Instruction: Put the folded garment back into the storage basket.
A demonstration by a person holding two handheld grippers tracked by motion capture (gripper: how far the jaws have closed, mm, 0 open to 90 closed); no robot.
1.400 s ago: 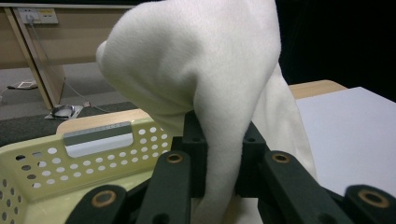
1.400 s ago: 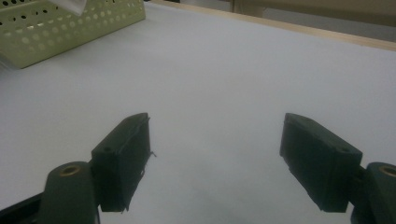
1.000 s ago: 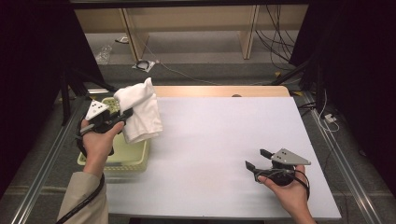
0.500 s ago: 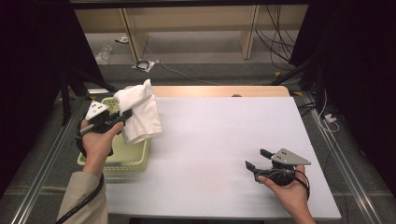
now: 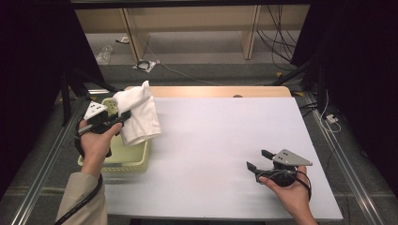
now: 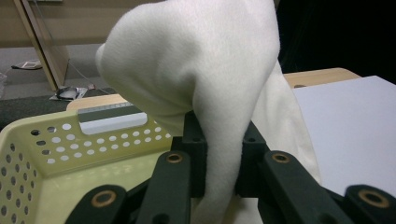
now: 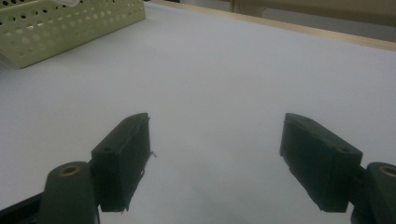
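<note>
Left claw (image 5: 123, 116): held in the person's left hand (image 5: 95, 143) at the far left of the scene; jaws clamped on a fold of white cloth (image 5: 139, 115). In the left gripper view the cloth (image 6: 201, 74) is pinched between the two black jaws, bulges above them and hangs down past them.

White cloth: lifted clear, over the right rim of the basket and the left edge of the tabletop.

Basket (image 5: 126, 161): pale yellow-green, perforated walls (image 6: 28, 154), at the left edge of the tabletop, beneath the left hand.

Right claw (image 5: 257, 159): held in the person's right hand (image 5: 291, 192) at the near right; jaws spread wide, nothing between them, low over bare white tabletop (image 7: 224, 79).

Tabletop (image 5: 220, 140): white sheet; wooden edge along the far side.

Floor beyond: cables (image 5: 277, 37), wooden frame legs (image 5: 248, 33).
</note>
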